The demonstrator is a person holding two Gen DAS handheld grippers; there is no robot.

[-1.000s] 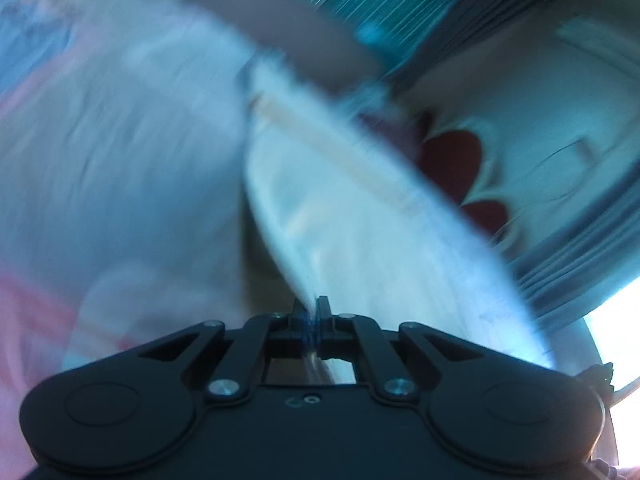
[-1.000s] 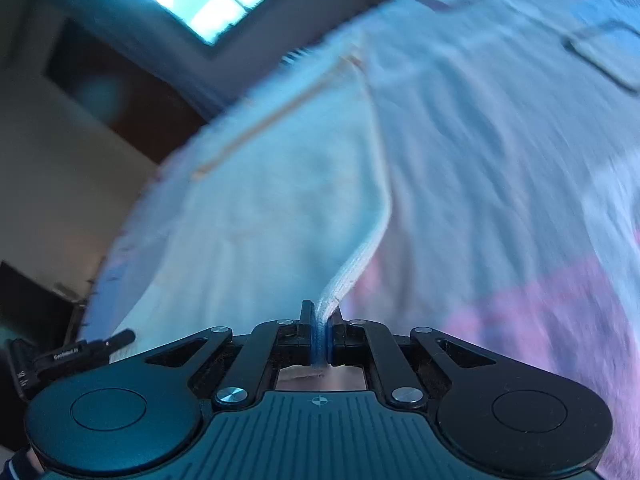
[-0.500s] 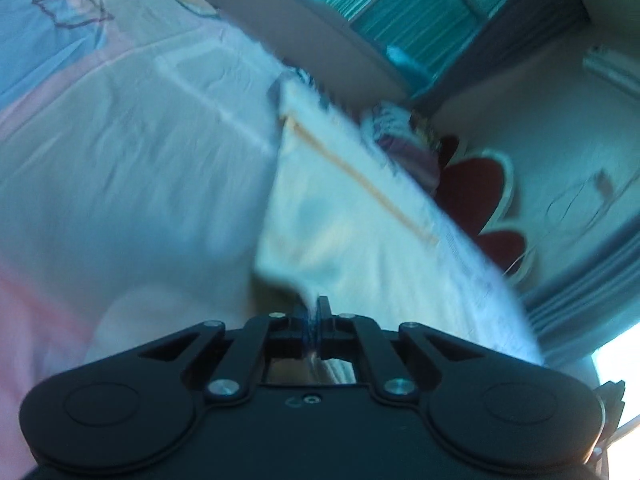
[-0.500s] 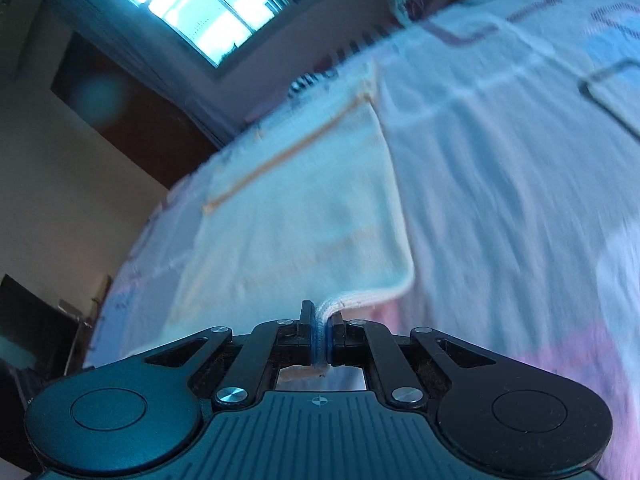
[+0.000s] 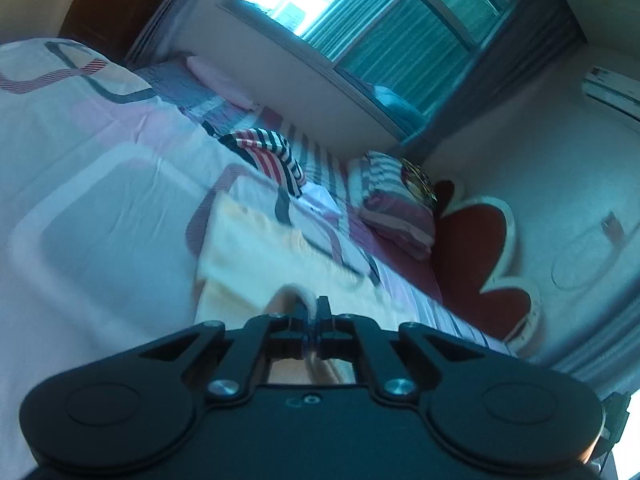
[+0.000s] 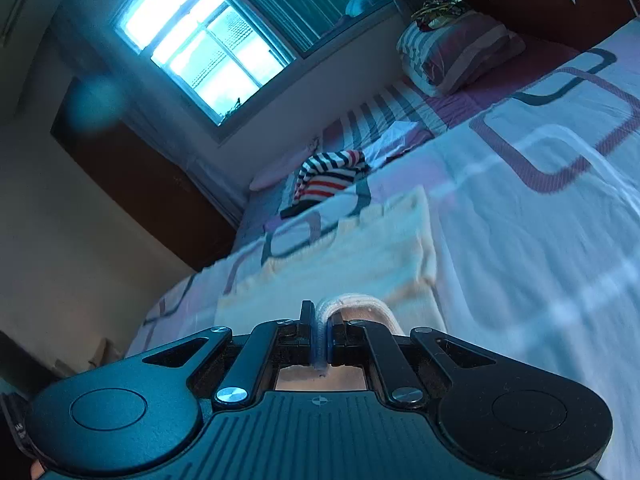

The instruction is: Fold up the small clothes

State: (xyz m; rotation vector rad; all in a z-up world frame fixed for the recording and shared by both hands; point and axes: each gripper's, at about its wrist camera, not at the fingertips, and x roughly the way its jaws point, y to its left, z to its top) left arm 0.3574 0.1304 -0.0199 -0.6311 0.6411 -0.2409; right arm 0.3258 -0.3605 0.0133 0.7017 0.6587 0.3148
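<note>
A pale cream garment lies on the patterned bedspread, doubled over toward me. My left gripper is shut on its near edge, which curls up out of the jaws. In the right wrist view the same cream garment spreads ahead, and my right gripper is shut on a folded white hem of it. Both grippers hold the cloth's near edge lifted above the part lying flat.
A striped red, white and dark garment lies bunched farther up the bed. A striped pillow rests by the red headboard. A window and dark wardrobe stand beyond the bed's far side.
Both grippers have travelled forward over the bed with the cream garment's edge, so the cloth is now folded over itself and looks shorter; the views now show the headboard end of the room.
</note>
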